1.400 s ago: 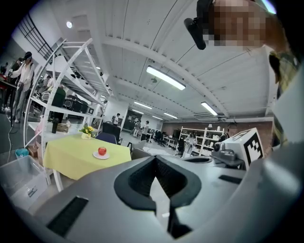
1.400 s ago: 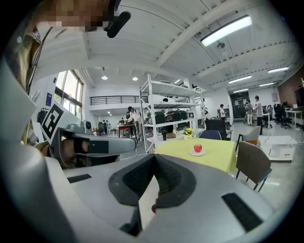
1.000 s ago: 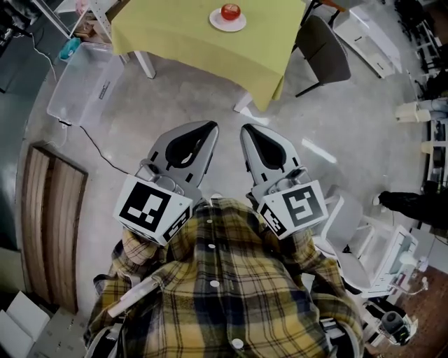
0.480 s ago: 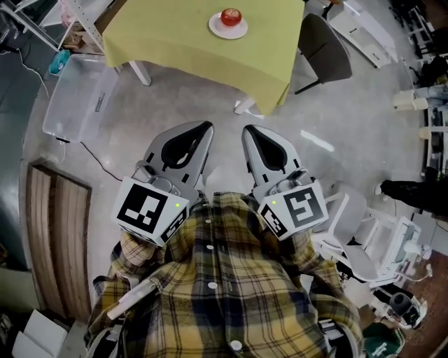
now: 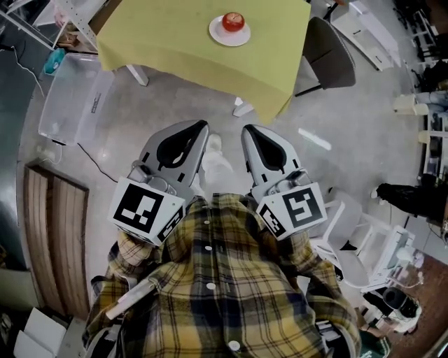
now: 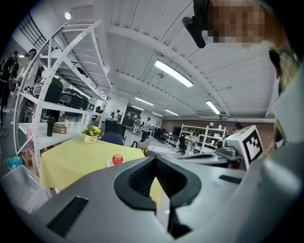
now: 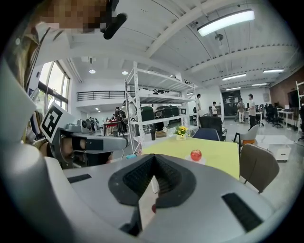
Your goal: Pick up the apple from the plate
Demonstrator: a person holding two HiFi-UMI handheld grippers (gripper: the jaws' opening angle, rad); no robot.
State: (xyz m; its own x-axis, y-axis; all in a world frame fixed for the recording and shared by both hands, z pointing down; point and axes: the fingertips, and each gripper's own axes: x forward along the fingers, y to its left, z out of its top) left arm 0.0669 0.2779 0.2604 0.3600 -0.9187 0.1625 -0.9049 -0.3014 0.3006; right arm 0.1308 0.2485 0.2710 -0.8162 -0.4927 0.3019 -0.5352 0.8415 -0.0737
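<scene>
Apple (image 5: pixel 233 21) sits on a white plate (image 5: pixel 218 33) on the yellow bench (image 5: pixel 175 42), at twelve o'clock from the left tool (image 5: pixel 204 126) and right tool (image 5: pixel 246 130), both clenched and empty.

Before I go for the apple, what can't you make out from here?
Table: far side cut off by the head view's top edge.
Plate: left gripper view, near rim hidden behind the left gripper.
Apple: too small everywhere to show its stem.
</scene>
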